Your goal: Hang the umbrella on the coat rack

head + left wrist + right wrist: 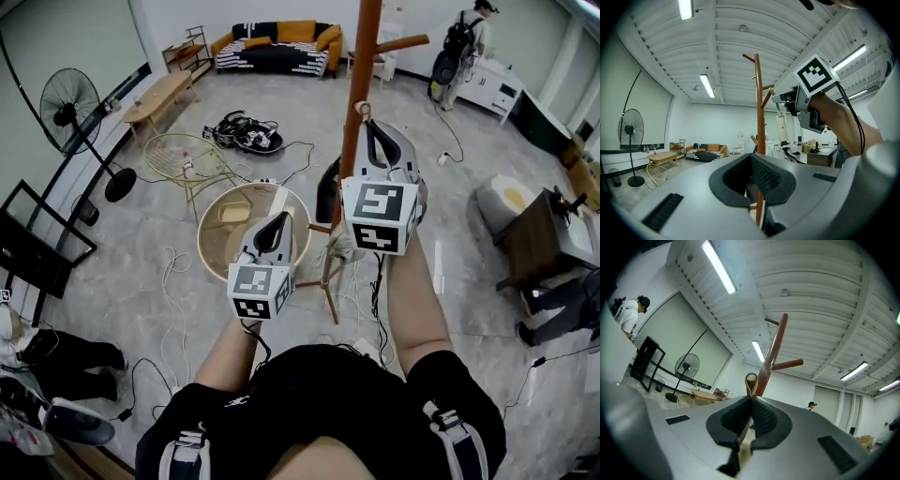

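The brown wooden coat rack (360, 84) rises just ahead of me, with a side peg (403, 43) near its top. My right gripper (372, 127) is held up against the pole, shut on the umbrella's beige strap loop (362, 110). In the right gripper view the strap loop (751, 379) sticks up out of the closed jaws of that gripper (751, 401), close beside the coat rack (772, 357) and below its peg (786, 364). The umbrella's body hangs under the gripper, mostly hidden. My left gripper (279, 221) is lower and to the left, shut and empty (751, 159).
A round wicker table (214, 246) stands under my left gripper, with a wire chair (187, 159) behind it. Cables trail over the floor around the rack's feet (328, 286). A standing fan (70, 112) is at the left, a dark table (548, 234) at the right, a person (464, 42) at the back.
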`<move>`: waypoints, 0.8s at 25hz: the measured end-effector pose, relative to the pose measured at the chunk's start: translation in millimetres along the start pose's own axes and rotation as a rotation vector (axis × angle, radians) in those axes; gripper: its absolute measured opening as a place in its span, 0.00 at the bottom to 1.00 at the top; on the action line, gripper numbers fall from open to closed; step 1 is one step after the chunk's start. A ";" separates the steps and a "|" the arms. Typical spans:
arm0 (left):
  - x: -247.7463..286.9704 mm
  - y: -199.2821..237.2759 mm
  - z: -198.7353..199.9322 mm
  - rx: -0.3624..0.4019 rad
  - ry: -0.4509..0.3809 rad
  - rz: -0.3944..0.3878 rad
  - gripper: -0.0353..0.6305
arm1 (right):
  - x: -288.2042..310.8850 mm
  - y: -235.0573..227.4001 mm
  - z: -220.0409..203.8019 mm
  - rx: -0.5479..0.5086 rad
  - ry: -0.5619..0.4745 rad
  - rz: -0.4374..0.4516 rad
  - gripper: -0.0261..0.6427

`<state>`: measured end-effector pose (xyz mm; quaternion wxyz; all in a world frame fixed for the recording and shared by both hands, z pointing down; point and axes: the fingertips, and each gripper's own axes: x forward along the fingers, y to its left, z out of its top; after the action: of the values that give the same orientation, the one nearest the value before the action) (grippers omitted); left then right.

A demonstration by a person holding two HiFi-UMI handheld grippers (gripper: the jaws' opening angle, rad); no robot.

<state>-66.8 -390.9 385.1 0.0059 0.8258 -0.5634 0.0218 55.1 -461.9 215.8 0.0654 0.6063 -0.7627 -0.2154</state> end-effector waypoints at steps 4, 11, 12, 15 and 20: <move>4.0 2.7 0.9 -0.003 -0.005 -0.013 0.08 | 8.3 4.1 -2.8 -0.075 0.031 -0.030 0.06; 8.1 7.6 -2.9 -0.017 -0.008 -0.020 0.08 | 22.9 12.3 -22.5 -0.067 0.089 -0.008 0.06; 8.7 7.3 -3.3 -0.017 -0.007 -0.021 0.08 | 24.9 12.0 -24.9 -0.054 0.092 -0.003 0.06; 8.6 9.2 -2.7 -0.018 -0.011 -0.020 0.08 | 35.0 11.4 -33.3 0.003 0.106 0.004 0.06; 5.3 21.0 -1.3 -0.021 -0.006 -0.017 0.08 | 55.3 15.8 -43.4 0.052 0.119 -0.020 0.07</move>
<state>-84.5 -403.5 386.3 0.0130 0.8306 -0.5565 0.0135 42.5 -522.8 252.3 0.0928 0.6270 -0.7568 -0.1596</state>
